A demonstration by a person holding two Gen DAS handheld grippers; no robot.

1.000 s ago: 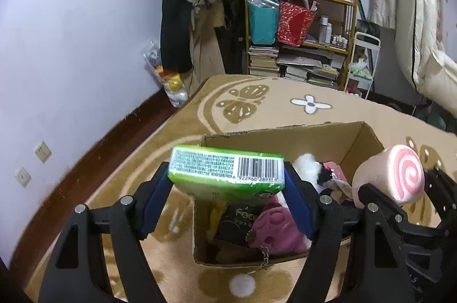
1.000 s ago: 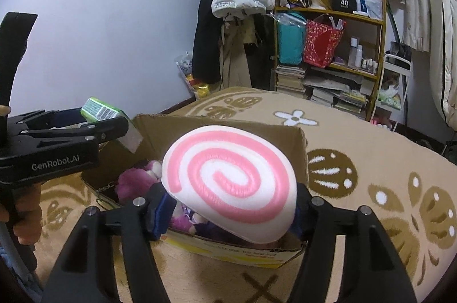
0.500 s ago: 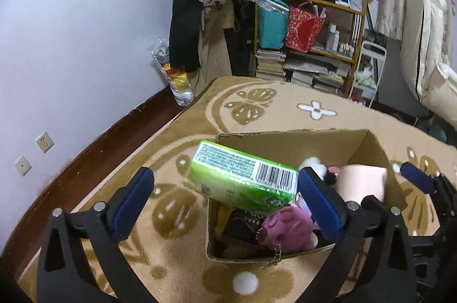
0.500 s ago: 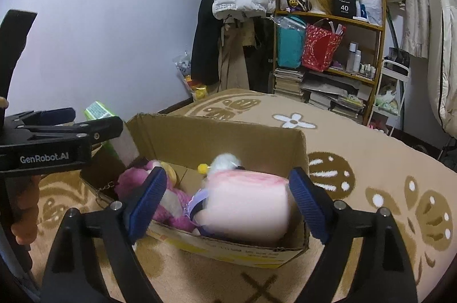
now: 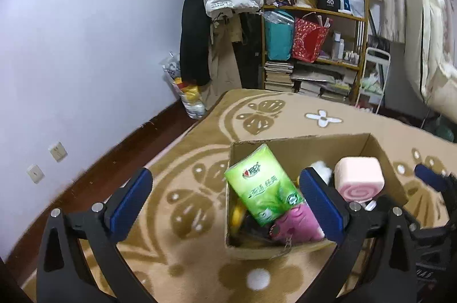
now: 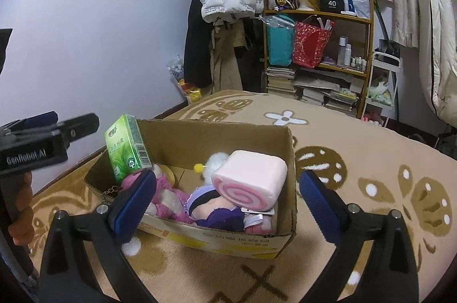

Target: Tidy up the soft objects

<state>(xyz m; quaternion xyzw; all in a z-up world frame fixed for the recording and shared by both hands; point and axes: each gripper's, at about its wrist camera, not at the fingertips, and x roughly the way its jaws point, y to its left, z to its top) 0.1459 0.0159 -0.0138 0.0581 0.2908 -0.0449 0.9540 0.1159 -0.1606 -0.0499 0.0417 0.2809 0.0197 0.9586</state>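
Left wrist view: rug fills the floor, box sits on it just ahead, top open and already well filled.

Contents, big to small:
- green pack propped on end at the box's left side, leaning on the wall, upper half above the rim. Not settled.
- roll, pink swirl cushion, lying on top of the pile at the right side, swirl face toward the right wrist camera.
- pink plush low on the left, under the pack.
- purple doll under the roll.
- white pom toward the back wall.

Left gripper: jaws spread wide, nothing between them, hovering above the box's near-left corner. Right gripper: jaws also wide apart and empty, in front of the near wall.

Judgement: both drops look done; the step in hand is clearing out and fetching the next soft item.
- lift both grippers straight up before swinging away, so a finger doesn't catch the rim or tip the pack out.
- the pack looks likeliest to topple; a light nudge with a pad to lay it flat would free stacking room.
- the roll sits high; later items are better placed left of it than on top.
- no other loose soft items visible in either view, so I can't say what comes next.
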